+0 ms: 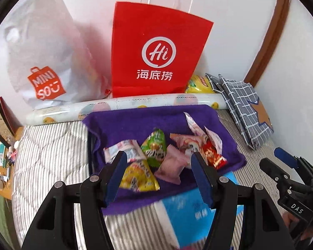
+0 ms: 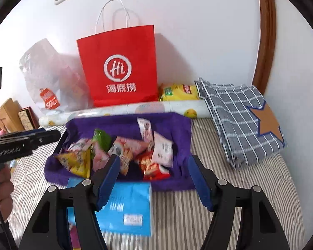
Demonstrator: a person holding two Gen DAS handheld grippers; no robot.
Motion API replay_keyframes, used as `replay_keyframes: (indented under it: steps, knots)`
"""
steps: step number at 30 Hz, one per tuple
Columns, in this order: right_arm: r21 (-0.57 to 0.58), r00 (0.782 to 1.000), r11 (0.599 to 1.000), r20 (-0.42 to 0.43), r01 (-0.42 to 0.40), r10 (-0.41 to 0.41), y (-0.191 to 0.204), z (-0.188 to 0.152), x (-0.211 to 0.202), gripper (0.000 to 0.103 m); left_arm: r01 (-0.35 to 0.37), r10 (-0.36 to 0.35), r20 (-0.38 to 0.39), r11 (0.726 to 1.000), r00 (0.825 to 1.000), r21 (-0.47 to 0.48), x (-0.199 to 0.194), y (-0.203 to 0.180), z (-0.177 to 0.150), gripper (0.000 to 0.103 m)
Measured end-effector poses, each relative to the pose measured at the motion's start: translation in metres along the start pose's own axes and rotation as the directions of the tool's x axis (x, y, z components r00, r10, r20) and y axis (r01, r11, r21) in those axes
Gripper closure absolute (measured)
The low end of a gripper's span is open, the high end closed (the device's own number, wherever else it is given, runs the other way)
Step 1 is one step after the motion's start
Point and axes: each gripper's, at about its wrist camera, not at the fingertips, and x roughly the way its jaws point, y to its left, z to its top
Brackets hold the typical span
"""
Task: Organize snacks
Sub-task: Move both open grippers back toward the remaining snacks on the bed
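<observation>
Both tools, the left tool and right tool, hang open and empty above the snack pile on the purple towel, the snacks lying just ahead and below, seemingly about equally near either.

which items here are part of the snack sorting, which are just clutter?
Job:
- snack packets, loose pile
- purple cloth tray holding them
- left claw and right claw, both open, empty

Clutter:
- red paper bag
- white plastic bag
- checked fabric
- blue pack
- patterned roll
</observation>
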Motion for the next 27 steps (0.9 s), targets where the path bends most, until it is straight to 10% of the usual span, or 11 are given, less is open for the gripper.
replay_keyframes:
  steps: [27]
  knots:
    - [-0.187,0.951,0.960,-0.269,-0.208,0.154,0.073,-0.152,-0.023,0.056,-0.006,-0.003,-0.089,0.995,0.996,-0.096,-0.069,0.029,-0.102,0.040]
